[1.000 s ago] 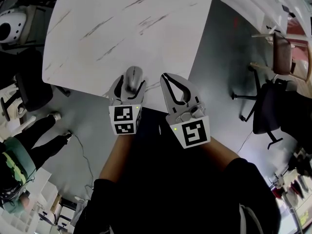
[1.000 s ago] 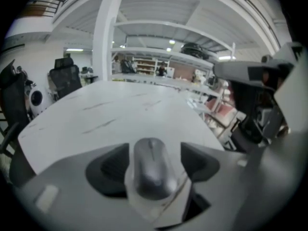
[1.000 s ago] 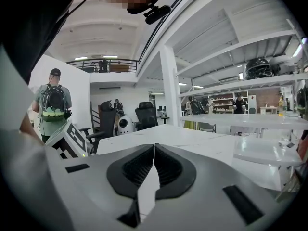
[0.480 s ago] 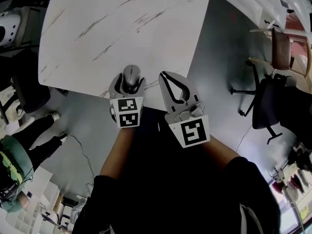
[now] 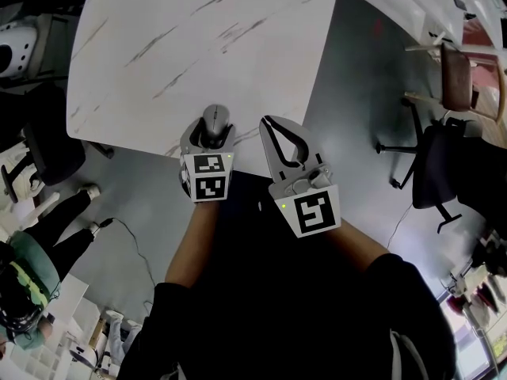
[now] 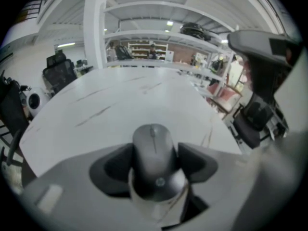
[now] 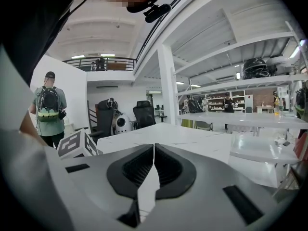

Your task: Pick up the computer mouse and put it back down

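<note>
A dark grey computer mouse (image 5: 214, 122) (image 6: 153, 150) lies on the white marble-look table (image 5: 214, 38) close to its near edge. My left gripper (image 5: 211, 136) (image 6: 155, 149) points steeply down over it, jaws either side of the mouse and closing; the dark pads (image 6: 114, 166) lie against its flanks. My right gripper (image 5: 268, 125) (image 7: 153, 148) hovers just right of it over the table edge, shut with nothing between its fingers.
Grey floor surrounds the table. Office chairs (image 5: 432, 172) stand at the right and another chair (image 5: 43, 145) at the left. A person (image 5: 32, 252) stands at lower left. More tables and shelving (image 7: 250, 114) fill the room behind.
My left gripper has sunk and straightened over the mouse, its jaws now snug against the mouse's sides. The mouse and the right gripper have kept their places.
</note>
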A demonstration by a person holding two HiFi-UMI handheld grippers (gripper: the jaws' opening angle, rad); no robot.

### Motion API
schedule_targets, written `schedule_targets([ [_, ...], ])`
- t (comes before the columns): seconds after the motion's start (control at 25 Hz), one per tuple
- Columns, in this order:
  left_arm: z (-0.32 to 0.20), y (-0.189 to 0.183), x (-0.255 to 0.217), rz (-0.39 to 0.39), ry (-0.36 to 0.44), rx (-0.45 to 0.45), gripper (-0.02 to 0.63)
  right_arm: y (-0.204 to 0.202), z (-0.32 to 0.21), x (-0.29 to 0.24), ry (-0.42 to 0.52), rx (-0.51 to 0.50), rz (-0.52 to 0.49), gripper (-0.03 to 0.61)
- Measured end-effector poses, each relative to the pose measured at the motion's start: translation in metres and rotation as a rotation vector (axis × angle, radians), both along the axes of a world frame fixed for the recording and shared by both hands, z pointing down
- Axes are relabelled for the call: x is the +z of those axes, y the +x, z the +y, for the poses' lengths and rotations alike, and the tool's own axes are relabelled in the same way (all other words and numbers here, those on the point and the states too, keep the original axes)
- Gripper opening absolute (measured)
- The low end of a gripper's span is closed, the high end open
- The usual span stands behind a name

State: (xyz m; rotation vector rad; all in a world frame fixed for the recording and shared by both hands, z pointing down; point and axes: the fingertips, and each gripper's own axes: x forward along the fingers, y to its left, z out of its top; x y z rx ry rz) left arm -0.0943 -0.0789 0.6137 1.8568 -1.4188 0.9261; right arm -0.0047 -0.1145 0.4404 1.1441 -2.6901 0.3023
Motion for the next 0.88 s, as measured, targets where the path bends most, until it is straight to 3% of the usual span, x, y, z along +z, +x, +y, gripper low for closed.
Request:
schedule_targets([
  [0.2, 0.003, -0.002, 0.001, -0.015, 0.005, 0.03, 0.299, 0.002, 0.007, -0.009, 0.026, -0.008, 0.013, 0.02],
  [0.52, -0.005, 0.004, -0.034, -0.026, 0.139, 0.056, 0.299, 0.008, 0.019, -0.009, 0.06, -0.023, 0.084, 0.02],
  [0.88, -0.013, 0.01, -0.107, 0.021, 0.324, 0.051, 0.299, 0.011, 0.023, -0.025, 0.122, 0.002, 0.111, 0.02],
])
